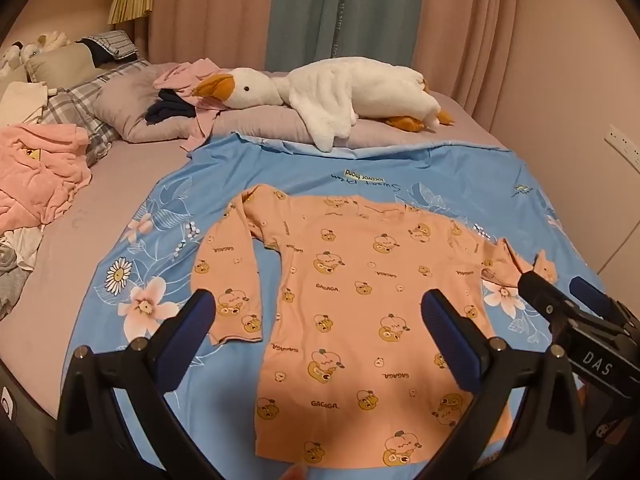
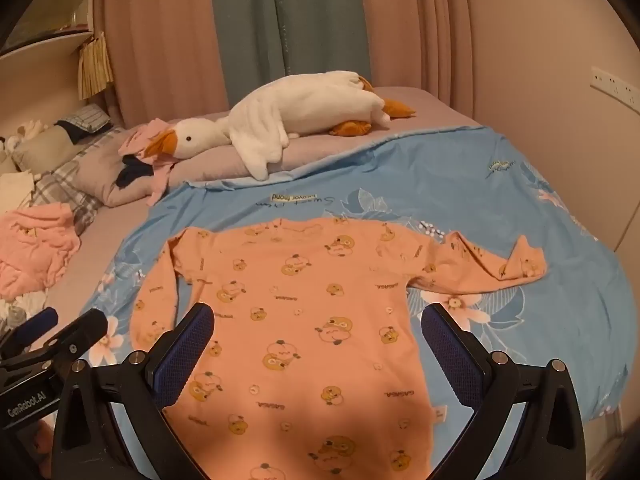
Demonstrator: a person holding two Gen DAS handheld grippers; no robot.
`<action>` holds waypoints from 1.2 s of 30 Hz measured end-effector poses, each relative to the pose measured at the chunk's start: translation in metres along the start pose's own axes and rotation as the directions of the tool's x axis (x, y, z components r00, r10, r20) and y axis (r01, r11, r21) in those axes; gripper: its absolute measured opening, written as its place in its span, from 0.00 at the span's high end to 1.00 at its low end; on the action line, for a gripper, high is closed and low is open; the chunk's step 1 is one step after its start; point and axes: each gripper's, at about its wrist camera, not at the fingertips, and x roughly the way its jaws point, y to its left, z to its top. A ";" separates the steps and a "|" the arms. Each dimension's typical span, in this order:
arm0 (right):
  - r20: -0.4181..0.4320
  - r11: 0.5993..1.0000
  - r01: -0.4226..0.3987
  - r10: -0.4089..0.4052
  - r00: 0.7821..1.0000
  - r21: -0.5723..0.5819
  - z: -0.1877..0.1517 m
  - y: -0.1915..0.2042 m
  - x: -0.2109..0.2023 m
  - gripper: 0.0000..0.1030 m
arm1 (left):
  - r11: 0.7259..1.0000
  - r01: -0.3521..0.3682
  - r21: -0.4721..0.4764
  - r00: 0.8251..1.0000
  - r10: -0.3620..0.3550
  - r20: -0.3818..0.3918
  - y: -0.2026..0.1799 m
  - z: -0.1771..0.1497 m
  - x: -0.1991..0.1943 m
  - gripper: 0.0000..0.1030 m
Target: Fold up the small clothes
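An orange long-sleeved child's top (image 1: 352, 304) with a cartoon print lies flat on a blue floral quilt (image 1: 160, 240), hem toward me; it also shows in the right wrist view (image 2: 304, 320). Its left sleeve (image 1: 228, 276) is bent down alongside the body. Its right sleeve (image 2: 492, 264) stretches out sideways with a curled cuff. My left gripper (image 1: 318, 316) is open and empty above the lower part of the top. My right gripper (image 2: 318, 332) is open and empty above the top's middle. Each gripper shows at the edge of the other's view.
A white plush goose (image 1: 320, 92) lies across grey pillows (image 1: 132, 108) at the far side of the bed. A crumpled pink garment (image 1: 36, 168) and other loose clothes lie at the left. Curtains (image 1: 304, 12) hang behind. A wall (image 1: 580, 80) stands on the right.
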 end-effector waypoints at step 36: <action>-0.020 1.000 -0.017 0.017 1.000 -0.012 -0.012 -0.003 0.006 0.00 | 0.997 0.041 -0.066 0.997 -0.046 -0.066 0.013 -0.015 0.010 0.00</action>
